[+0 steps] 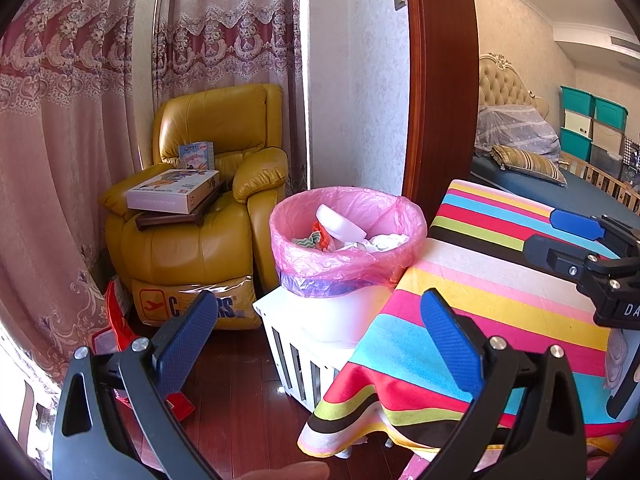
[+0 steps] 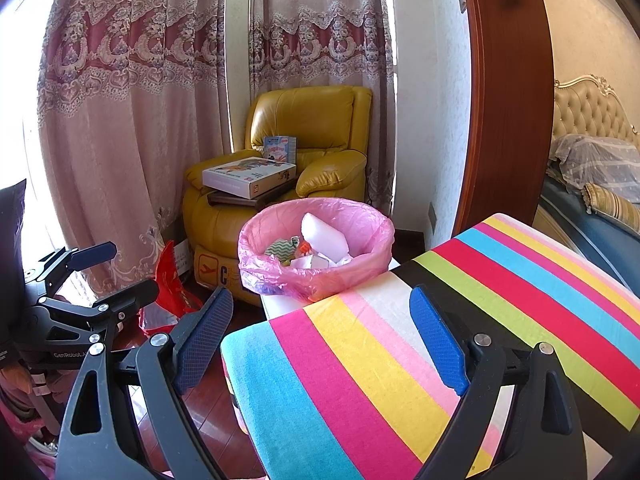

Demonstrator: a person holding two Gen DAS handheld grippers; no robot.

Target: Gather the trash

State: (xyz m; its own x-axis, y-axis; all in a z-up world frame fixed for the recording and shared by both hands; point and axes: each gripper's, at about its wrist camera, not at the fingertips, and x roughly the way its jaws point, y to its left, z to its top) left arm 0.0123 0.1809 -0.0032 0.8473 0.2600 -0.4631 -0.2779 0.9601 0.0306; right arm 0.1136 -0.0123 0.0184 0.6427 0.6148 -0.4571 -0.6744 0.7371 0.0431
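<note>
A white bin with a pink liner (image 1: pixel 346 236) stands on a white slatted crate (image 1: pixel 304 356) beside the striped table; it also shows in the right wrist view (image 2: pixel 316 240). It holds white foam pieces, crumpled paper and a green-patterned wrapper (image 2: pixel 308 248). My left gripper (image 1: pixel 320 324) is open and empty, held low in front of the bin. My right gripper (image 2: pixel 322 320) is open and empty above the striped tablecloth (image 2: pixel 400 360). The right gripper also shows at the right edge of the left wrist view (image 1: pixel 580 240), and the left gripper at the left of the right wrist view (image 2: pixel 116 272).
A yellow leather armchair (image 1: pixel 208 216) with game boxes (image 1: pixel 174 192) stands behind the bin, by lace curtains. A red bag (image 2: pixel 172 280) lies on the dark wood floor. A wooden door frame (image 1: pixel 440 80) opens onto a bedroom with a bed (image 1: pixel 540 160).
</note>
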